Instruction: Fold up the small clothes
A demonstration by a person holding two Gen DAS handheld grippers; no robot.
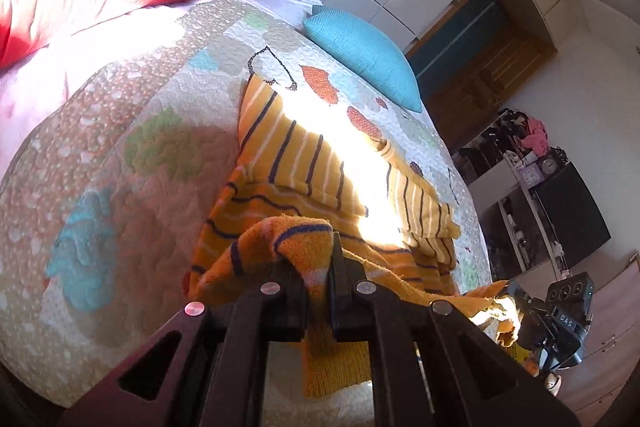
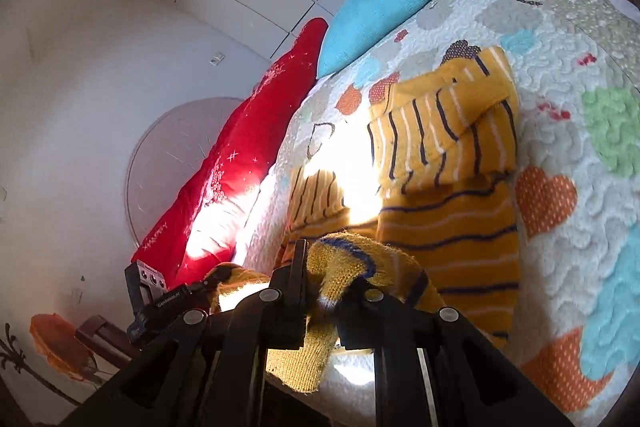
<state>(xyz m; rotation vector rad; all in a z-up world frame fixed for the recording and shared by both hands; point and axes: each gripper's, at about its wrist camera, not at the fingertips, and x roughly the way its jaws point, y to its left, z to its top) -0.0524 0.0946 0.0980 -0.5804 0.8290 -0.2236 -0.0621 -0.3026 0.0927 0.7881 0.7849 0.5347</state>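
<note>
A striped sweater (image 1: 280, 163) lies on the quilt (image 1: 120, 147) of a bed, its sleeves already crossed over the chest, its long axis running from the near edge of the bed away toward the blue pillow (image 1: 360, 55) at the far side. Both tools hold its near hem. The left tool (image 1: 318, 267) is clamped on one hem corner, the knit bunched over the closed tips and a flap hanging between the arms of the tool. The right tool (image 2: 324, 279) is clamped the same way on the other corner, its jaws pressed together on a thick roll of the yellow cloth. Seen from the left camera, the right tool (image 1: 516, 301) sits just beside the sweater's hem, off toward the dresser (image 1: 612, 327) side of the room; from the right camera the left tool (image 2: 200, 291) shows at the red pillow (image 2: 240, 167) side. The two stand level with each other across the hem, so neither hand looks nearer to the sweater's body than the other. Both tools tilt downward and point along the sweater toward the blue pillow. The hem is lifted clear of the quilt while the rest of the sweater rests flat. The likely next step is to carry the hem forward over the folded sleeves, which calls for both hands to travel together along that long axis so the fold lands square.
</note>
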